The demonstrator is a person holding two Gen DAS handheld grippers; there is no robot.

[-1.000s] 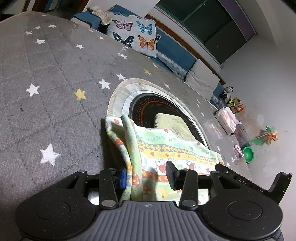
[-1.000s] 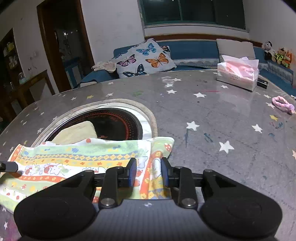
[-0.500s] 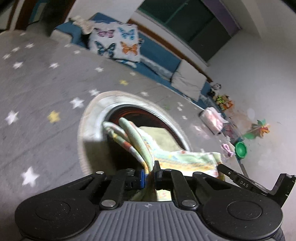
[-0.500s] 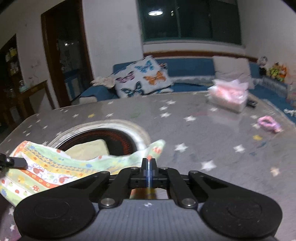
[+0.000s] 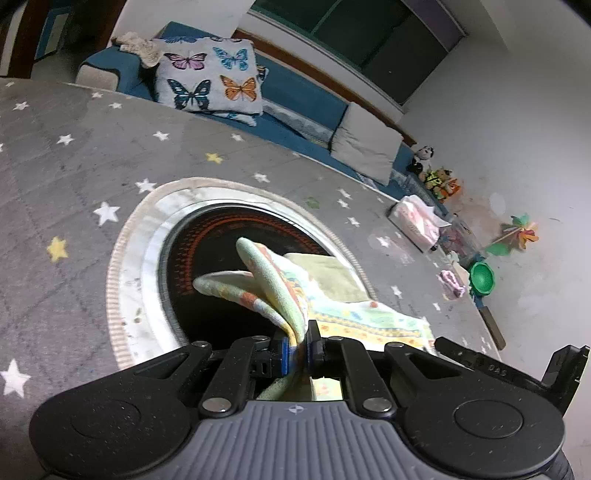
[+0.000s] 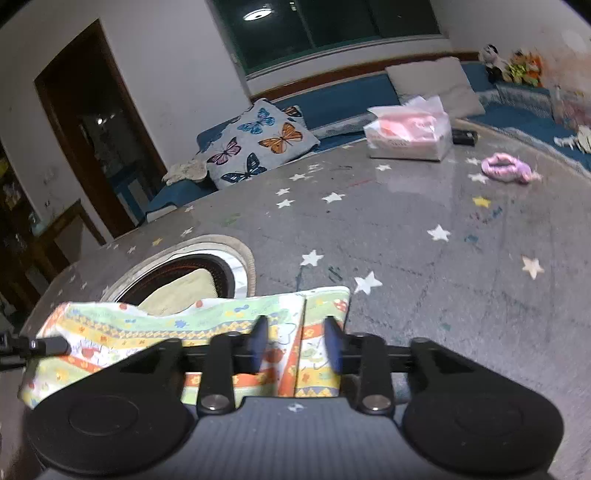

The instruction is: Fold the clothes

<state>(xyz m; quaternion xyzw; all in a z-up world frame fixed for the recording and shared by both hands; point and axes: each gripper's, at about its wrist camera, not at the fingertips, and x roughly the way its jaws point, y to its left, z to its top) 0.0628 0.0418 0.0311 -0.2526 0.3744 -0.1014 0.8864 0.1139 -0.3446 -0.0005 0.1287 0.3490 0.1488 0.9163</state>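
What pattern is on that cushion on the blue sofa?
The cushion is pale grey with big colourful butterflies: purple, blue, orange. Clearest in the left wrist view.

- Dim indoor light from a ceiling lamp [image 6: 258, 14] mirrored in the dark window [image 6: 332, 26].
- Soft glare on the table [image 6: 406, 184].
- Strong fisheye bending, dark corners.
- Slight blur at right edges.

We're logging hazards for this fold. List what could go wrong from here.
1. Only the left gripper pinches the pastel cartoon-print cloth; the right gripper is open around its edge, so the fold may sag or skew.
2. The lifted layers hang over the round black-and-orange burner recess in the grey star-print tabletop and could drop in.
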